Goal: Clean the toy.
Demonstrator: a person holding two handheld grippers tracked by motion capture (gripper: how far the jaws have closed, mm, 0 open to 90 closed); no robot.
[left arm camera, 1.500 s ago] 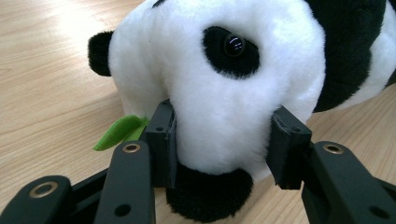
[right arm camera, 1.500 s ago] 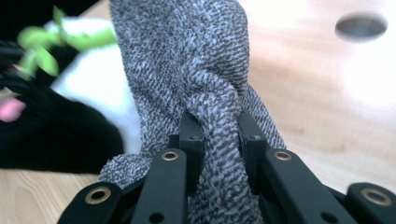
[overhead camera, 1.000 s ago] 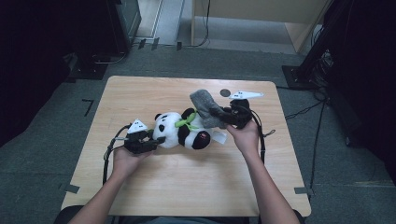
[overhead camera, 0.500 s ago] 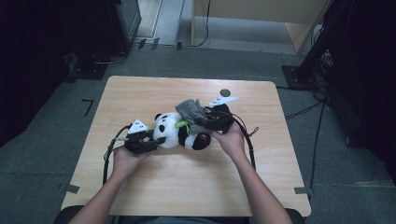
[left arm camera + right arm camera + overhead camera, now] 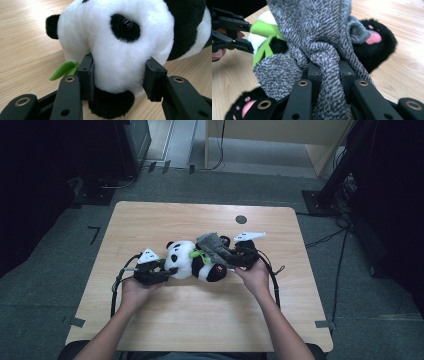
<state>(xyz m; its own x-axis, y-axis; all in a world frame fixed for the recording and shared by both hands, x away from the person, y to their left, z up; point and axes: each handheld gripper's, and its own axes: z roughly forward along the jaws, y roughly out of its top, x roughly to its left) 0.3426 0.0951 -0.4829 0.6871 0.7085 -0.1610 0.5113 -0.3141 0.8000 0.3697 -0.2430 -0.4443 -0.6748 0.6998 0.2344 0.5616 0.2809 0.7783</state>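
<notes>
A black and white plush panda (image 5: 192,262) lies on its side in the middle of the wooden table (image 5: 150,220). My left gripper (image 5: 167,272) is shut on the panda's white head (image 5: 117,50), a pad pressed into the fur on each side. A green felt leaf (image 5: 63,70) pokes out beside the left pad. My right gripper (image 5: 235,257) is shut on a grey knitted cloth (image 5: 324,37), bunched between its jaws. The cloth (image 5: 212,245) drapes over the panda's body and its black paws (image 5: 374,40).
A small dark round hole (image 5: 241,219) sits in the tabletop behind the panda. Cables trail from both grippers over the table. Dark equipment and a wooden cabinet stand on the floor beyond the far edge.
My right gripper has come down and to the left with the grey cloth, which now lies over the panda's body. The left gripper has kept still on the panda's head.
</notes>
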